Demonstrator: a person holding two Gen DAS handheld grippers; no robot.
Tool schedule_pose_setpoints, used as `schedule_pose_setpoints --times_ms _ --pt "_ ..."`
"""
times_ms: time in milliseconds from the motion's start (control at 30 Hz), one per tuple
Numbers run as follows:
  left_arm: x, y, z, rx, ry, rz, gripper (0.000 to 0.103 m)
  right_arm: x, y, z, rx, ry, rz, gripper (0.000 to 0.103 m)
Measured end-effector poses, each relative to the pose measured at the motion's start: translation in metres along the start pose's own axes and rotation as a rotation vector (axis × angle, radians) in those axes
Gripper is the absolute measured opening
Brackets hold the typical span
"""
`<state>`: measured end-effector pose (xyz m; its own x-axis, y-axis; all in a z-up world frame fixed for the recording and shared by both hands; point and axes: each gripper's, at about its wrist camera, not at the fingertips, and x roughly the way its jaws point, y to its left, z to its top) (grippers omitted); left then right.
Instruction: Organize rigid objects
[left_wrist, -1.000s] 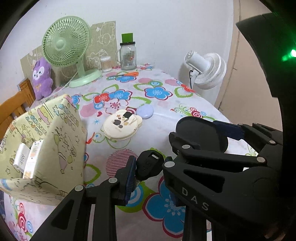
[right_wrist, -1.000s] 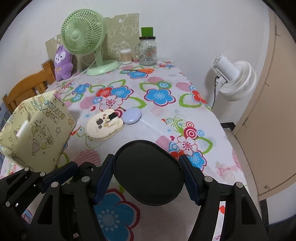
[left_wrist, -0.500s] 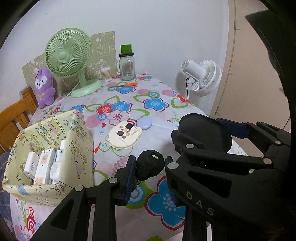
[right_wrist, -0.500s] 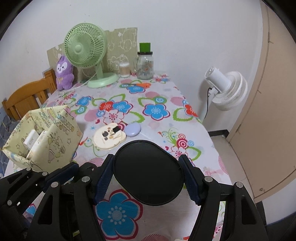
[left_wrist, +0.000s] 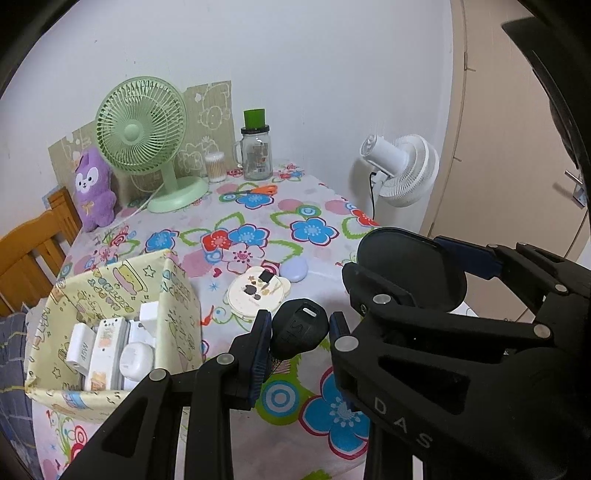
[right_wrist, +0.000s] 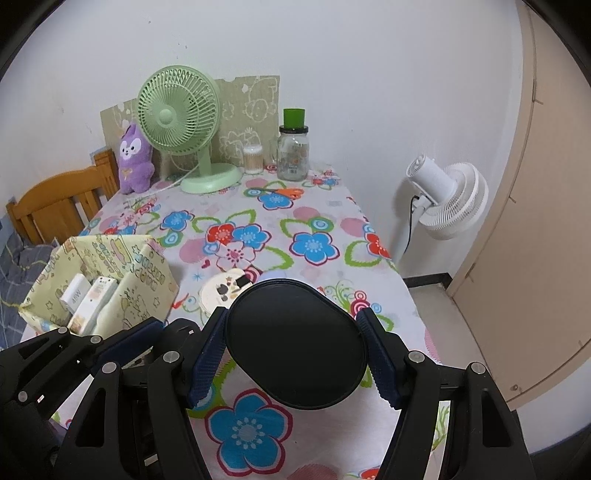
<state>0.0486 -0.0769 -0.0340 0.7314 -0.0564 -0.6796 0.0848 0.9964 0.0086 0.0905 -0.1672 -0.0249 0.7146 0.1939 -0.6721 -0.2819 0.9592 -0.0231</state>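
Observation:
My left gripper (left_wrist: 300, 334) is shut on a small black key fob (left_wrist: 299, 328), held above the flowered table. My right gripper (right_wrist: 293, 350) is shut on a flat black oval case (right_wrist: 295, 343), also in the left wrist view (left_wrist: 410, 273). A yellow patterned box (left_wrist: 177, 295) stands at the left and holds white chargers (left_wrist: 110, 347); the right wrist view shows it too (right_wrist: 147, 269). A cream round compact (left_wrist: 256, 293) and a lilac oval case (left_wrist: 294, 268) lie on the table beyond my grippers.
A green desk fan (left_wrist: 142, 127), purple plush (left_wrist: 92, 188), glass jar (left_wrist: 256, 155), cotton swab tub (left_wrist: 215, 168) and orange scissors (left_wrist: 258, 190) sit at the back. A wooden chair (left_wrist: 29, 251) is left, a white floor fan (right_wrist: 447, 199) right.
Both grippers have risen and pulled back from the table with their objects. The box's inside with the chargers has come into view.

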Motion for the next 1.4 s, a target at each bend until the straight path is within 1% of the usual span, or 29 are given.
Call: schedule_pose_setpoints --times_ms 433,800,1400 --pt "-0.011 0.017 0.012 -0.003 -0.017 0.011 0.032 -0.009 0.017 0.018 -0.015 -0.030 0.006 0.072" --pt "-0.018 0.037 0.022 -0.005 -0.028 0.033 0.032 -0.010 0.036 0.034 -0.024 -0.048 0.030 0.072" --pt "-0.019 0.083 0.019 -0.040 -0.018 0.078 0.032 0.004 0.080 0.048 -0.058 -0.039 0.090 0.072"
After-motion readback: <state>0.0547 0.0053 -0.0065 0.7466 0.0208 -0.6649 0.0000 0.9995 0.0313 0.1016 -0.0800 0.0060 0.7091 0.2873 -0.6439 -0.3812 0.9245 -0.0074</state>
